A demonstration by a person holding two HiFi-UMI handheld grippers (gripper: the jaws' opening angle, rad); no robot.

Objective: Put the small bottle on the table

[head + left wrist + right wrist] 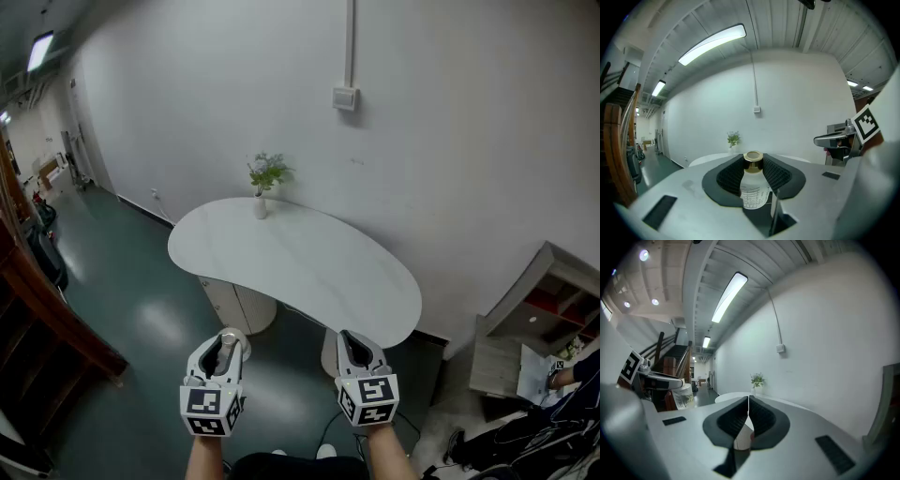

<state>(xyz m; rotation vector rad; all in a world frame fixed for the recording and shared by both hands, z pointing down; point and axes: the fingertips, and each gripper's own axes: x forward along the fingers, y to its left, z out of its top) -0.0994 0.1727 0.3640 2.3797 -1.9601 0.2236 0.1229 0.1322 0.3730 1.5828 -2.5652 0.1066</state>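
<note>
A small clear bottle [753, 187] with a gold cap and printed markings stands upright between the black pads of my left gripper [753, 161], which is shut on it. In the head view the bottle [225, 347] shows inside the left gripper [221, 354], held over the floor short of the table's near edge. The white oval table [309, 281] lies ahead of both grippers. My right gripper [357, 352] is level beside the left one. Its pads [757, 416] meet at the tips with nothing between them, so the right gripper [749, 404] is shut.
A small vase with a green plant [262, 192] stands at the table's far end by the white wall. A low shelf unit [539, 314] is at the right, with a person's sleeve [577, 370] beside it. A wooden stair rail [47, 314] runs along the left.
</note>
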